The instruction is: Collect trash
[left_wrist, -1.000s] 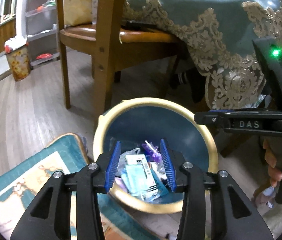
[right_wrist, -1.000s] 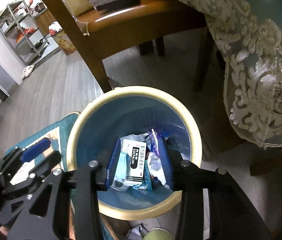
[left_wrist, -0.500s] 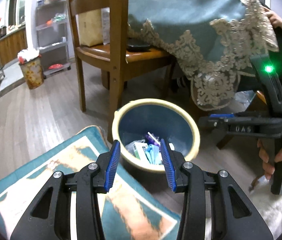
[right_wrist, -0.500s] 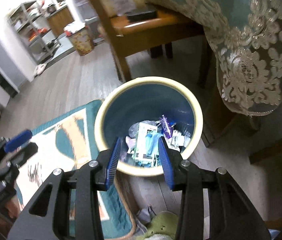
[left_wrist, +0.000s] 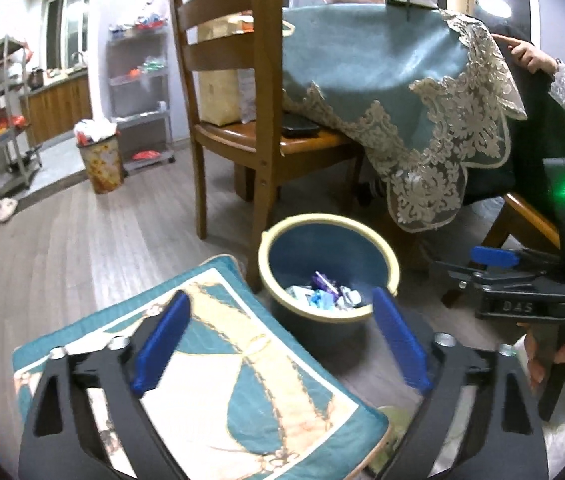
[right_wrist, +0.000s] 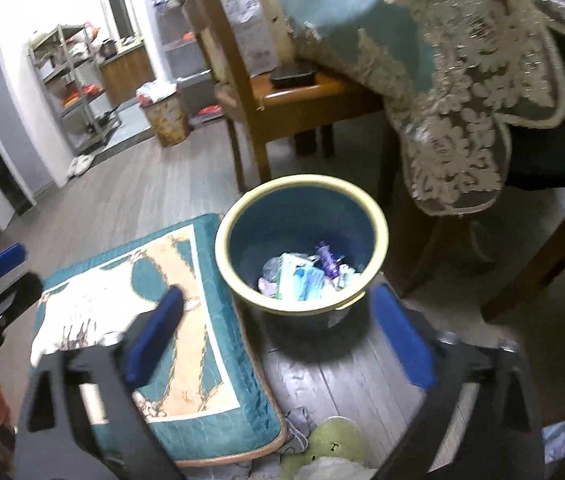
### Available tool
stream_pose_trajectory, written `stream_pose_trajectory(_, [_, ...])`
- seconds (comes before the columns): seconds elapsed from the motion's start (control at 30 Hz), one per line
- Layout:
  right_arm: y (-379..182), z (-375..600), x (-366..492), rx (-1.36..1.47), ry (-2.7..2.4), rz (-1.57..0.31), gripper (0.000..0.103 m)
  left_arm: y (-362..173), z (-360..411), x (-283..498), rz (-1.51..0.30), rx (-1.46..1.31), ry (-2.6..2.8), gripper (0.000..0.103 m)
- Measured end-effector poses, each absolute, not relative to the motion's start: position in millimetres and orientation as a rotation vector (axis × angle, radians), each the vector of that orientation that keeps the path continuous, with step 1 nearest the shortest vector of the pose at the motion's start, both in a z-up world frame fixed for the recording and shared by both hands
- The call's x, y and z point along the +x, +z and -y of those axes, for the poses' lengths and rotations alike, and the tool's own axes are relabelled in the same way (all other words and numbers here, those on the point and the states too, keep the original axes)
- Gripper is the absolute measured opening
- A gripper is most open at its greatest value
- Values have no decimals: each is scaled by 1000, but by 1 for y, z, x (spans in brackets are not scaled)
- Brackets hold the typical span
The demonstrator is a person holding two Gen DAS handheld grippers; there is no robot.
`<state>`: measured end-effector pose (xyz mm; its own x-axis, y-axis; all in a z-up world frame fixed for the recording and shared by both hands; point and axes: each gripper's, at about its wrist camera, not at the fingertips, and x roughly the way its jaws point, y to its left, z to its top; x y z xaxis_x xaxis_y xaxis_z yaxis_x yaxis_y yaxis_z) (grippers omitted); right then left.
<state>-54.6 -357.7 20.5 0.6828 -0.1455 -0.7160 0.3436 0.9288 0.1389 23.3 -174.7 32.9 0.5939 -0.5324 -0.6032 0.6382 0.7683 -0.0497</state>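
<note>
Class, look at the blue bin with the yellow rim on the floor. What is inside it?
The blue bin holds a loose heap of trash: pale packets, a light blue wrapper and a purple item. What lies under the heap is covered, and the bin's near inner wall is hidden by its rim.

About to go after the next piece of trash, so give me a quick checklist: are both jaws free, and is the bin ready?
1. Left gripper: jaws have just been opening, wide, nothing between them: ok.
2. Right gripper: jaws likewise just opened, empty: ok.
3. Blue bin upright on the floor beside the teal cushion: ok.
4. Trash lies inside the bin, well below the rim: ok.
5. Next piece to collect: cannot tell.
</note>
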Motion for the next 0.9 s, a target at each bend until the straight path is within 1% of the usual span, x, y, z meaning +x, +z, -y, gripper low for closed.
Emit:
stream_pose_trajectory(0.2, [18, 351, -52, 246, -316, -782, 97, 33, 169, 20, -623, 189, -644, 97])
stream_pose_trajectory(0.33, [16, 344, -52, 227, -309, -788, 97, 29, 167, 24, -647, 194, -616, 98])
stream_pose_trajectory(0.47, [15, 341, -53, 218, -310, -786, 97, 26, 166, 28, -672, 188, -602, 98])
stream_pose_trajectory(0.9, [14, 339, -51, 210, -299, -794, 97, 26, 164, 27, -657, 206, -598, 98])
